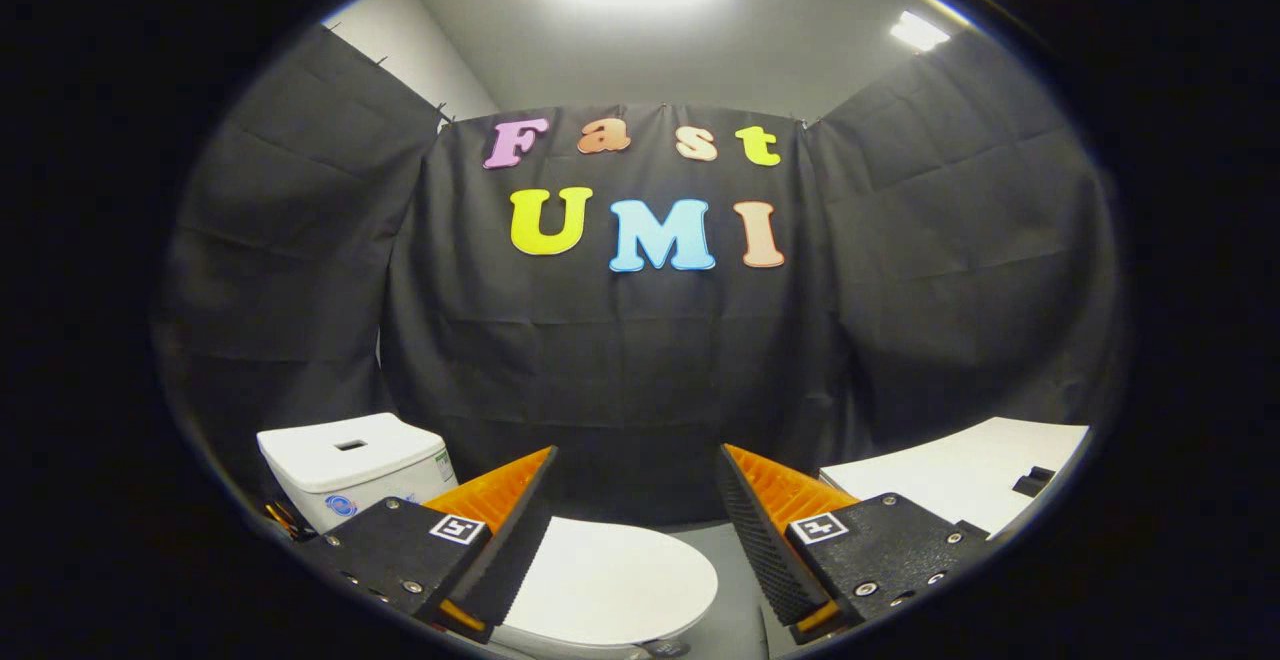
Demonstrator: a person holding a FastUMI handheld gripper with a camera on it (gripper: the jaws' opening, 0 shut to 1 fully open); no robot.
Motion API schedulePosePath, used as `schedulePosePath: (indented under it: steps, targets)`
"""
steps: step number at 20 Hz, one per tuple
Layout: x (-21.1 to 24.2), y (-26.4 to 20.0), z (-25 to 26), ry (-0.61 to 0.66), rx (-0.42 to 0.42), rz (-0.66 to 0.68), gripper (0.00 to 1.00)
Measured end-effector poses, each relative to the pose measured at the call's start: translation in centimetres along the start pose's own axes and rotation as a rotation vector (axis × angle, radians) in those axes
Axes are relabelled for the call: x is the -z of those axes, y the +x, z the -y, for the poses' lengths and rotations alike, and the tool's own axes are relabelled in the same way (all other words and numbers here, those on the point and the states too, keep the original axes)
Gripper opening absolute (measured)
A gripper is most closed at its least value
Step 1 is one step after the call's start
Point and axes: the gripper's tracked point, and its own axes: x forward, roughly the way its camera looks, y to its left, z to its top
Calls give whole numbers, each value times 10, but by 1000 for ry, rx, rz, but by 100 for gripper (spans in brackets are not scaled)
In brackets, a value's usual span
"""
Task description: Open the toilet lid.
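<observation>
Furthest left, the toilet tank (350, 470) stands against the black booth wall (640, 360), its top showing a small flush opening. My left finger partly covers its lower corner.

Next, my claw (635, 525): fingers spread wide, nothing between them, touching nothing. It sits high, looking over the bowl rather than down at it.

Below the gap, closer to the left finger, lies the toilet lid (610, 580), shut flat. Its front edge curves toward the right, just under my fingers. I can't see the seam between lid and seat from here.

Right of the lid, a strip of grey floor (735, 580); further right, a white table (960, 475) with a small dark object (1035, 481) on it.

Risks, as I judge them:
- The lid is smooth and thin-lipped; a finger coming in too high would skate over the top without catching.
- Coming in too low could hook seat and lid together.
- The lid sits off my centre line, so a straight descent may miss its rim.
</observation>
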Motion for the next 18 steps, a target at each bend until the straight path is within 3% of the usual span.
schedulePosePath:
  steps: [6, 18]
  targets:
    - [19, -7, -28, 186, 14, -5, 95]
    - [83, -28, -37, 334, 70, -76, 96]
